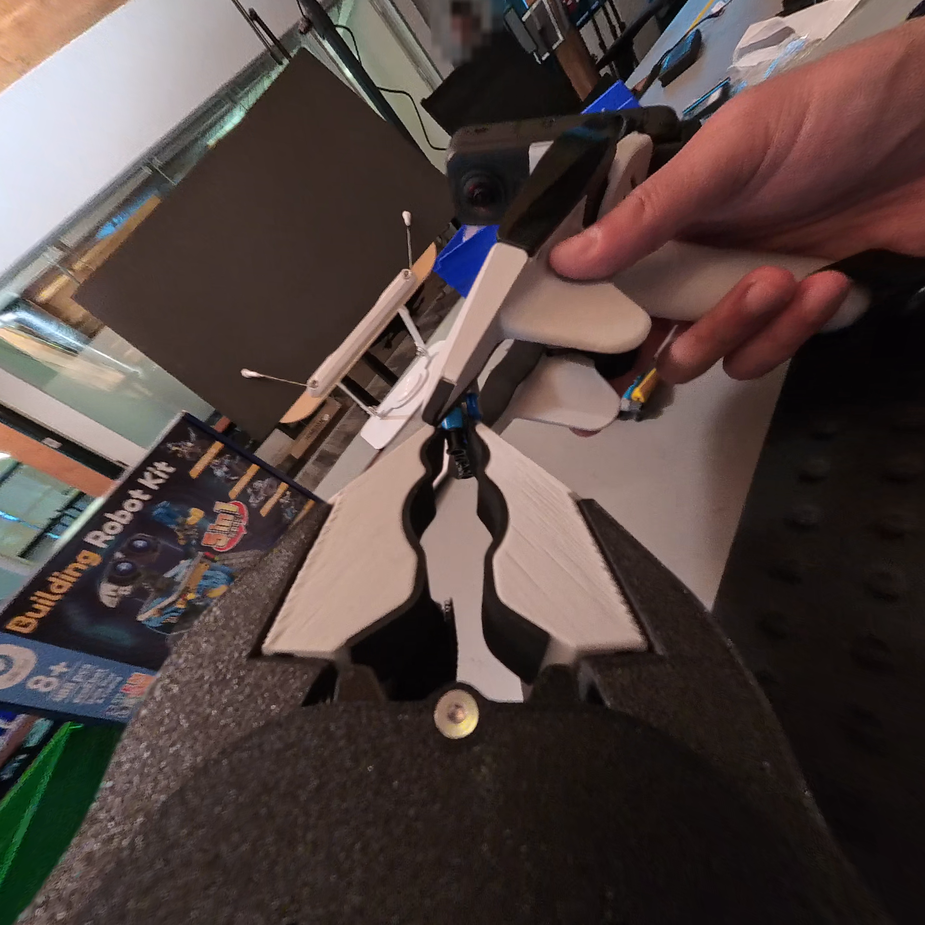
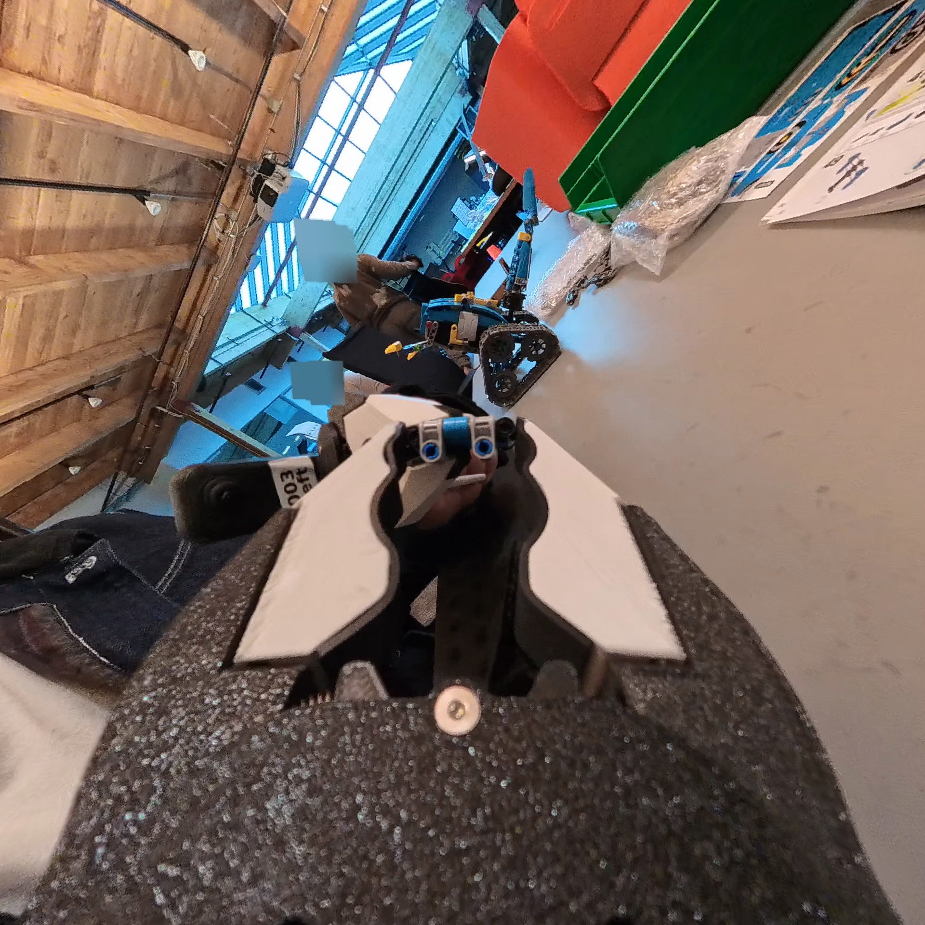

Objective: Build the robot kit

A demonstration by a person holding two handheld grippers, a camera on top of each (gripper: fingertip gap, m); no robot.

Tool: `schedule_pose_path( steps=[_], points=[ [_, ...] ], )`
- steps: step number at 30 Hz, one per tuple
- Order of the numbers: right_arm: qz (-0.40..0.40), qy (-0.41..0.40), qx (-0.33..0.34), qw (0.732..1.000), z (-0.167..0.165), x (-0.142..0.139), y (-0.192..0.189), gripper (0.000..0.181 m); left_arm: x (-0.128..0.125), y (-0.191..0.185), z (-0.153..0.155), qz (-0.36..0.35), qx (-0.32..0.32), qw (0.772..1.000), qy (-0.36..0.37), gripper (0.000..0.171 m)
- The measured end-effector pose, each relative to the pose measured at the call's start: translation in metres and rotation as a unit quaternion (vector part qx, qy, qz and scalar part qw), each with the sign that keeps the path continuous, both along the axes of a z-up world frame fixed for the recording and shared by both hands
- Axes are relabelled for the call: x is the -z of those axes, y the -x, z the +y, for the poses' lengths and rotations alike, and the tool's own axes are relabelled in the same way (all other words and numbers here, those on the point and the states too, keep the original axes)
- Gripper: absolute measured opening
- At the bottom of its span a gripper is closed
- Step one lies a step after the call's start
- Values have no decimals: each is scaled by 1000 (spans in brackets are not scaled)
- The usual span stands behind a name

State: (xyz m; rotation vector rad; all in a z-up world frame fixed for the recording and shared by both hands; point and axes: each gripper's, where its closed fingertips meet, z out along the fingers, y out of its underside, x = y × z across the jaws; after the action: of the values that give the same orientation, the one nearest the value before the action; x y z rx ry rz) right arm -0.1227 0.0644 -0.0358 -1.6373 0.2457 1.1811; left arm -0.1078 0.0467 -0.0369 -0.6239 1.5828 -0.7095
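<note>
A small brick assembly, blue and grey with black pins [image 2: 453, 438], is held in the air between both grippers. My right gripper [image 2: 456, 434] is shut on it across its width. My left gripper [image 1: 458, 443] is shut on its black lower end [image 1: 460, 458], with the blue part just past the fingertips. In the left wrist view a hand [image 1: 751, 200] holds the right gripper [image 1: 453, 423], which reaches in from the upper right. In the right wrist view the left gripper's white fingers [image 2: 425, 488] show behind the assembly.
A tracked brick vehicle with a blue arm [image 2: 500, 345] stands on the grey table [image 2: 701, 450]. Beyond it lie plastic bags [image 2: 650, 235], an open booklet [image 2: 851, 175] and a green box [image 2: 675, 125]. The kit box [image 1: 150, 540] stands at left. A small yellow-and-blue piece [image 1: 638, 390] sits by the hand. My two grippers' fingertips are within a few centimetres of each other.
</note>
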Motion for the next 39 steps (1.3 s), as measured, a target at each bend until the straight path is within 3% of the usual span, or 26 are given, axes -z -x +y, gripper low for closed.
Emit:
schedule_pose_path(
  steps=[2,4,6,8,14,17,21,28,39],
  points=[
    [-42,10,0,999,0,8,-1,42,12,0,4,32,12,999,31,13],
    [-151,18,-11,988,-1,23,-6,42,30,4,16,93,21,991,90,30],
    [-297,48,-36,953,-6,49,-12,43,61,13,23,207,53,962,167,34],
    [-397,44,-66,914,-8,61,-11,42,87,25,24,299,92,925,217,57],
    [-523,12,-151,839,-7,89,-1,43,113,22,16,355,123,913,160,69],
    [-532,3,-170,830,-5,91,2,43,121,16,14,374,122,907,147,58],
    [-535,24,-195,821,-2,100,-3,43,126,17,11,412,140,882,179,45],
    [-480,28,-215,850,0,99,5,42,126,17,11,412,136,882,183,45],
    [-529,29,-225,818,-3,105,7,42,126,17,11,417,136,877,195,45]
  ],
)
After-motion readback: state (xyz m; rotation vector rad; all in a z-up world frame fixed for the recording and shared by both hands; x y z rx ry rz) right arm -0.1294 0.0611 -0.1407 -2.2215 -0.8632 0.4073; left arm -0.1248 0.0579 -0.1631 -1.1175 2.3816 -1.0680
